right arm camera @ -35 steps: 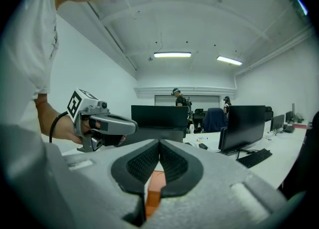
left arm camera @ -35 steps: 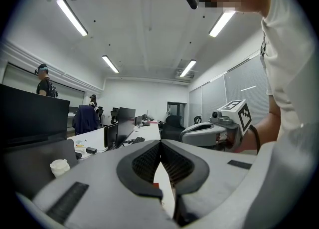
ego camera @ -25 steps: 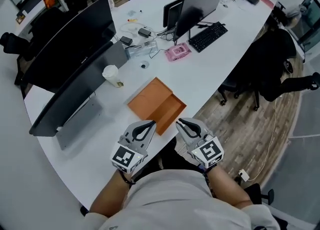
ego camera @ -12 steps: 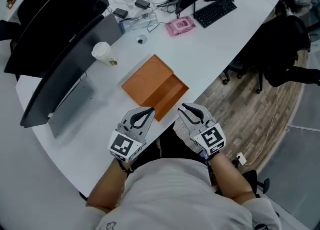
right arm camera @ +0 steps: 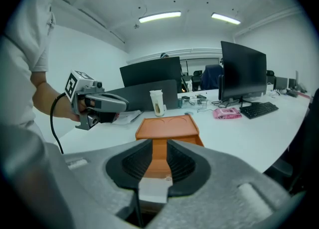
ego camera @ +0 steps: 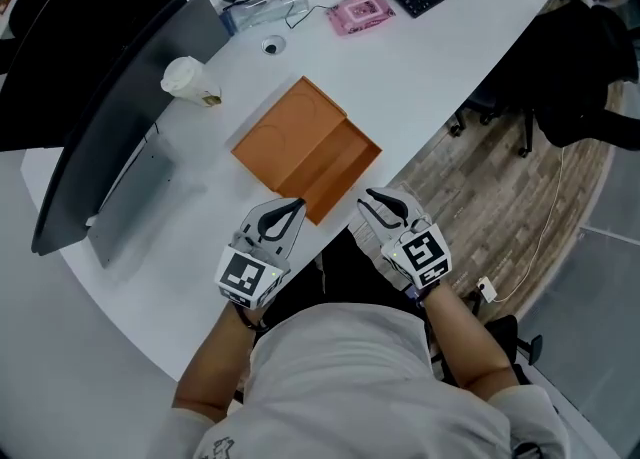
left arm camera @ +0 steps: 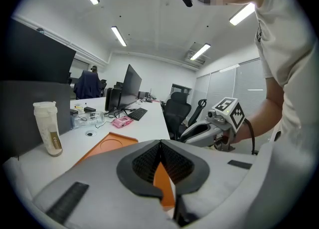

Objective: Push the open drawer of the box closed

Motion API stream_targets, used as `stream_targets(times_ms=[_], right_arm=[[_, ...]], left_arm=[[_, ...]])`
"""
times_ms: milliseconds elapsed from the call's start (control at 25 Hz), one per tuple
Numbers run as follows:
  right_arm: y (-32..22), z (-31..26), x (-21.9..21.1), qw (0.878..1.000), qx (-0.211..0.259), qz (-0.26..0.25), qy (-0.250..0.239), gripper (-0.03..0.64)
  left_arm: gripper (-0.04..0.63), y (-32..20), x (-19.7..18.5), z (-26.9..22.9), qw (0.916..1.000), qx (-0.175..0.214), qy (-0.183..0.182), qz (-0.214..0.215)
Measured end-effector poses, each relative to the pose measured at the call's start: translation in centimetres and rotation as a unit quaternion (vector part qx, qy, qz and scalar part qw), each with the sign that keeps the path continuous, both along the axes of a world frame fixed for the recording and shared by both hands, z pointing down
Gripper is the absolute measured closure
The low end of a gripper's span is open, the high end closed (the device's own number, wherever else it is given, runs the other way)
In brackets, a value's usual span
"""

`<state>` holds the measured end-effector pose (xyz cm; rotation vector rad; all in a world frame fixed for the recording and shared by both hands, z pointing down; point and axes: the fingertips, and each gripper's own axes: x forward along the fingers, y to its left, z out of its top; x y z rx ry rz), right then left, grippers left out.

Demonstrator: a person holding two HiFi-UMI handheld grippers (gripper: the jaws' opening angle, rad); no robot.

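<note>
Box (ego camera: 290,137) centre frame on desk (ego camera: 420,77); drawer (ego camera: 345,172) still out toward lower right.
Over last second: view shifted only, both grippers stay just short of drawer front.
Right gripper (ego camera: 375,199): jaws opening, nothing gripped.
Left gripper (ego camera: 297,205): jaws together, empty.
Push not begun.

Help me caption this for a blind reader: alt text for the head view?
An orange box with its drawer pulled open sits on a white desk. Near it, a person holds the left gripper and the right gripper, its fingers opening, nothing between them.
</note>
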<state>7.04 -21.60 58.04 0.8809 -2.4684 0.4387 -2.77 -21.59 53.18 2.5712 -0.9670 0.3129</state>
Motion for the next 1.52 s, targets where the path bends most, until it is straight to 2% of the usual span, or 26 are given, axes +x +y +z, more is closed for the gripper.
stream_targets(times_ms=[560,760,1520], right_arm=[[-0.4,8.0,0.3,0.998,-0.049,-0.015,0.021,0.518],[-0.5,10.7,0.3,0.997,-0.069,-0.017,0.028,0.518],[-0.7,16.8,-0.2,0.991,-0.113,-0.037,0.055,0.518]], left_arm=[[0.597,-0.1,0.3,7.3,0.9983,-0.053,-0.023,-0.001],[0.597,-0.2,0.2,9.0,0.9978,-0.063,-0.022,-0.004],[0.597,-0.5,0.2,11.9,0.9961,-0.085,-0.019,-0.012]])
